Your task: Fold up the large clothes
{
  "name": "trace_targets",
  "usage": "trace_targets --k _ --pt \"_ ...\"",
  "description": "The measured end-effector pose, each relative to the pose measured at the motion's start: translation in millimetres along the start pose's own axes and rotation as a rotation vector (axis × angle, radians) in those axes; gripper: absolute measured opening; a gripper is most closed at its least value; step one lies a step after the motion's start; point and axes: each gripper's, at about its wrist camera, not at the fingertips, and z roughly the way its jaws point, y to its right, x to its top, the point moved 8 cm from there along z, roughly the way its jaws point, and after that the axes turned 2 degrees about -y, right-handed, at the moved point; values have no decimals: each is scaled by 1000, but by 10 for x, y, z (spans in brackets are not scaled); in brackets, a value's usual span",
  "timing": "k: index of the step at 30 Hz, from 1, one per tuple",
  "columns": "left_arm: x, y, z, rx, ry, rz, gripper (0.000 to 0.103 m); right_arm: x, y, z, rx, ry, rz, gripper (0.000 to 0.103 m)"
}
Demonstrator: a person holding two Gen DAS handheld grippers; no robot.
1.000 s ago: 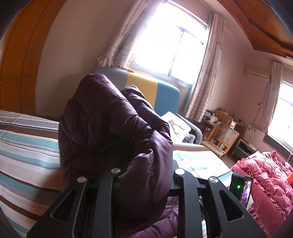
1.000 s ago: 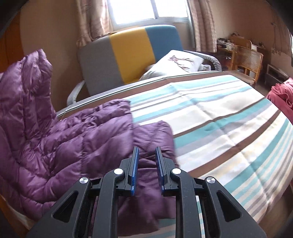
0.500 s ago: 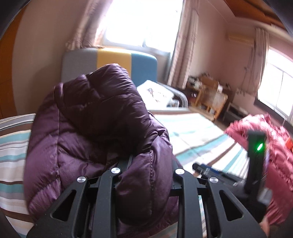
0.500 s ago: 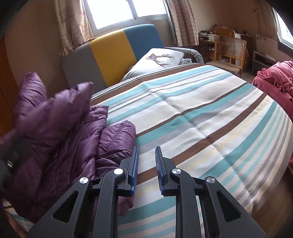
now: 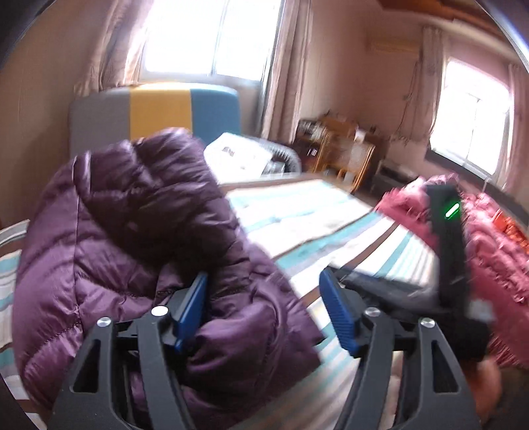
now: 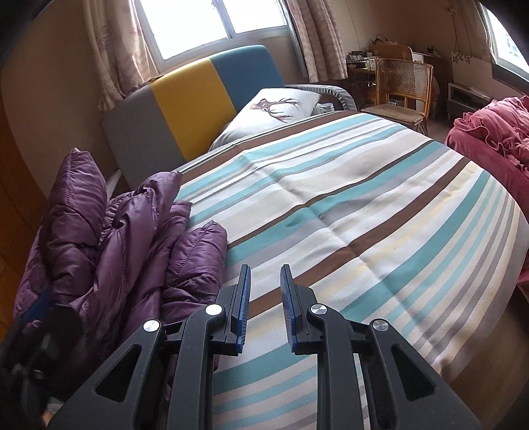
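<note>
We're over a bed (image 6: 380, 211) with a striped cover: teal, brown, cream and grey bands, a few shallow creases near the middle, otherwise flat. The purple down jacket (image 5: 132, 251) sits bunched in a puffy heap at the bed's left edge, near the headboard end, not flat.

Our left gripper (image 5: 264, 297): jaws are opening. A fold of the jacket lies between them, touching the left pad; the right pad stands clear of the fabric with striped cover showing behind it. This view is motion-blurred.

Our right gripper (image 6: 264, 297): jaws close together with a narrow gap, nothing between them. It hovers over bare striped cover just right of the jacket, not touching it. From the left wrist view we see its black body with a green light at the right side.

Room: tricolour headboard (image 6: 198, 102) in grey, yellow and blue at the far end, with a white pillow (image 6: 271, 112) bearing a deer print just beside it. Window (image 6: 211, 23) with patterned curtains behind the headboard, a second window (image 5: 469, 112) on the right wall. Cane chair (image 6: 403, 89) and a cluttered desk past the bed's far corner. Rumpled pink bedding (image 6: 496, 139) lies to the right, apart from the striped bed. Wood panelling at the far left.
</note>
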Motion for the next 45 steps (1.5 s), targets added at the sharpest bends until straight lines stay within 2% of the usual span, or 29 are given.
trace_targets --k 4,6,10,11,12,14,15,16,17,18,20,23,25,27,31,33,38,41,45 --pt "209 -215 -384 -4 85 -83 73 6 -10 -38 8 4 -3 20" --pt "264 -459 -569 34 127 -134 73 6 -26 -57 14 4 -6 20" --pt "235 -1262 -961 170 206 -294 71 31 -103 -105 39 10 -16 20" --pt "170 -1484 -1023 215 206 -331 67 41 -137 -123 59 13 -15 20" --pt "112 -1662 -1035 247 194 -362 56 55 -167 -142 77 16 -14 20" --pt "-79 -2014 -957 304 144 -423 49 93 -279 -193 112 25 -27 20" --pt "-174 -2127 -881 305 109 -443 42 116 -352 -217 138 24 -38 20" --pt "-208 -2154 -784 289 80 -452 40 135 -406 -236 161 23 -45 20" --pt "-240 -2124 -624 248 43 -461 38 158 -484 -263 197 23 -49 20" --pt "-272 -2095 -518 210 17 -463 33 172 -540 -279 226 21 -49 20" --pt "-276 -1948 -425 176 20 -415 29 182 -677 -292 316 -6 -44 20" --pt "-203 -1673 -307 123 4 -334 23 102 -805 -242 355 -77 -80 20" --pt "-174 -1509 -215 117 -17 -259 22 -8 -769 -175 315 -125 -86 20" --pt "-120 -1343 -135 115 -46 -179 19 -114 -689 -138 310 -144 -72 20" --pt "-155 -1126 -82 104 -72 -111 19 -298 -521 -90 283 -162 -62 20" --pt "-176 -1060 -88 104 -72 -88 19 -297 -462 -120 308 -152 -34 20" --pt "-161 -1036 -128 117 -74 -71 19 46 -439 -382 291 -36 -29 20" --pt "-163 -1036 -138 128 -71 -66 19 311 -680 -432 299 4 -103 20" --pt "-163 -1003 -142 147 -70 -73 19 554 -1125 -226 239 1 -243 20"
